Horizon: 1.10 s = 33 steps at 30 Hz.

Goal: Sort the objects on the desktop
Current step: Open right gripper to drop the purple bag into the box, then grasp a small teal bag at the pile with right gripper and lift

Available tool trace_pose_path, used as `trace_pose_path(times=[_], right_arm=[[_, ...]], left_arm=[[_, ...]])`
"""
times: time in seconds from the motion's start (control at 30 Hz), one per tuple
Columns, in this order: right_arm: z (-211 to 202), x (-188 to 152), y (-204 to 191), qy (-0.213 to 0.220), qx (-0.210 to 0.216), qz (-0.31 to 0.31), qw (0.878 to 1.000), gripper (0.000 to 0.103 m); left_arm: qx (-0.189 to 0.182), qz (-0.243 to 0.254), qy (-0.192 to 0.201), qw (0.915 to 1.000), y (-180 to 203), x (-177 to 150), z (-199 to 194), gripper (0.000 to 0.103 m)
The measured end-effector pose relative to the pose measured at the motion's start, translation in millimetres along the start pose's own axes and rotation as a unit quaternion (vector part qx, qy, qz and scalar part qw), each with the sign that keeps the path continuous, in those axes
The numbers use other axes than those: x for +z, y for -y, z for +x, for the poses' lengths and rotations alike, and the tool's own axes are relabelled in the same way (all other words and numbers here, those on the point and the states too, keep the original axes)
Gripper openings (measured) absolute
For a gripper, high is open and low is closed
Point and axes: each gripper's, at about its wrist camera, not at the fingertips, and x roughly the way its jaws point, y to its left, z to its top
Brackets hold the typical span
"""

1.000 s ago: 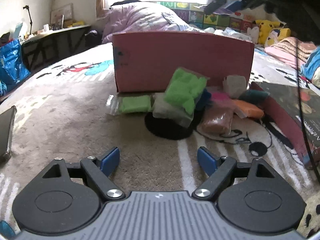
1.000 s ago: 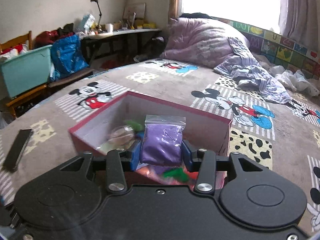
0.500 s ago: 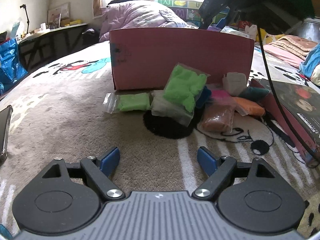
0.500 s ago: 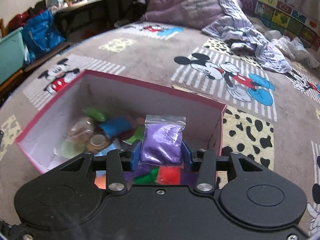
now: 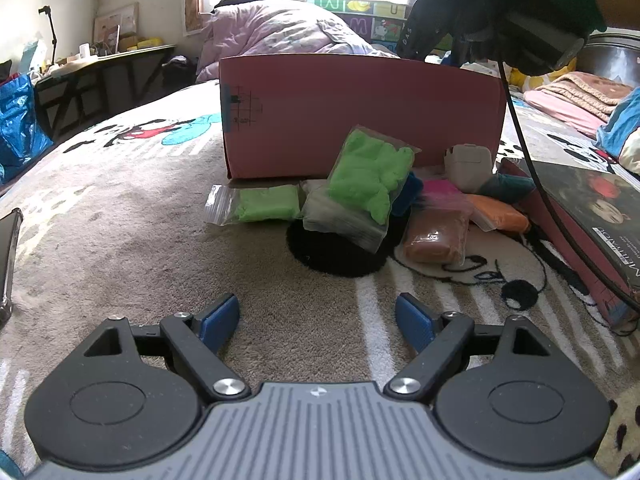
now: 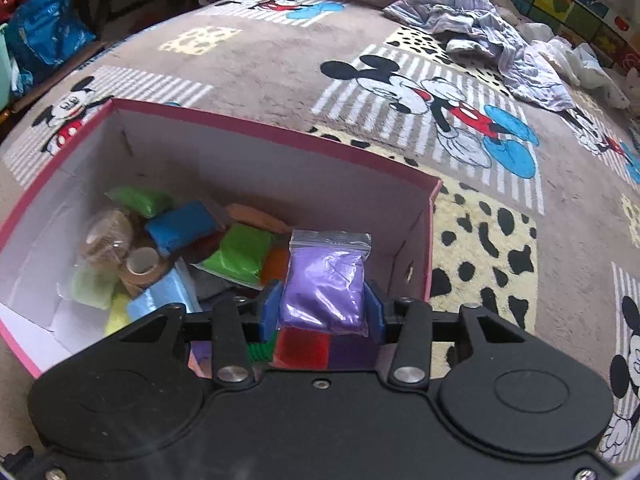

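Carrying a purple clay bag over the pink box

Right tool clamped on it, box interior directly beneath; left tool gaping, empty, pile ahead.

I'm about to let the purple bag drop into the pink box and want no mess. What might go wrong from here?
The purple bag, clamped in the right gripper, hangs near the pink box's right wall, so it could catch the rim. The box is already crowded, so it may land tilted on top. Outside, the leaning green bag may topple if the box gets nudged.
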Motion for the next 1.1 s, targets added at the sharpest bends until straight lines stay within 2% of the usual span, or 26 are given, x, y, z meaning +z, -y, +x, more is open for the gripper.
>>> trace_pose_path(times=[0.23, 0.33, 0.47, 0.57, 0.8, 0.9, 1.0, 1.1], right_arm=[[-0.8, -3.1, 1.5, 0.0, 0.001, 0.003, 1.0, 0.047], [-11.1, -4.8, 2.5, 0.013, 0.007, 0.009, 1.0, 0.051], [-42.4, -12.9, 1.8, 0.057, 0.031, 0.006, 0.998, 0.053], [-70.7, -24.8, -1.1, 0.093, 0.045, -0.006, 0.995, 0.058], [-125.6, -75.9, -14.2, 0.152, 0.088, -0.039, 0.984, 0.063], [-130.5, -103.1, -25.8, 0.145, 0.102, -0.069, 0.982, 0.064], [-122.2, -127.1, -40.0, 0.126, 0.071, -0.126, 0.981, 0.064], [-111.7, -148.1, -49.4, 0.107, 0.064, -0.181, 0.976, 0.063]], left_arm=[[-0.002, -0.001, -0.001, 1.0, -1.0, 0.4, -0.3, 0.085], [-0.004, -0.002, -0.001, 1.0, -1.4, 0.6, -0.3, 0.085], [-0.005, -0.004, -0.002, 1.0, -2.1, 1.2, -0.3, 0.085], [-0.006, -0.007, -0.003, 1.0, -2.3, 1.6, -0.3, 0.085], [-0.005, -0.008, -0.003, 0.9999, -2.3, 1.5, -0.8, 0.085], [-0.005, -0.008, -0.003, 0.9999, -2.1, 1.4, -0.8, 0.085], [-0.005, -0.008, -0.003, 1.0, -1.9, 1.4, -0.7, 0.085], [-0.004, -0.008, -0.003, 1.0, -1.6, 1.4, -0.4, 0.085]])
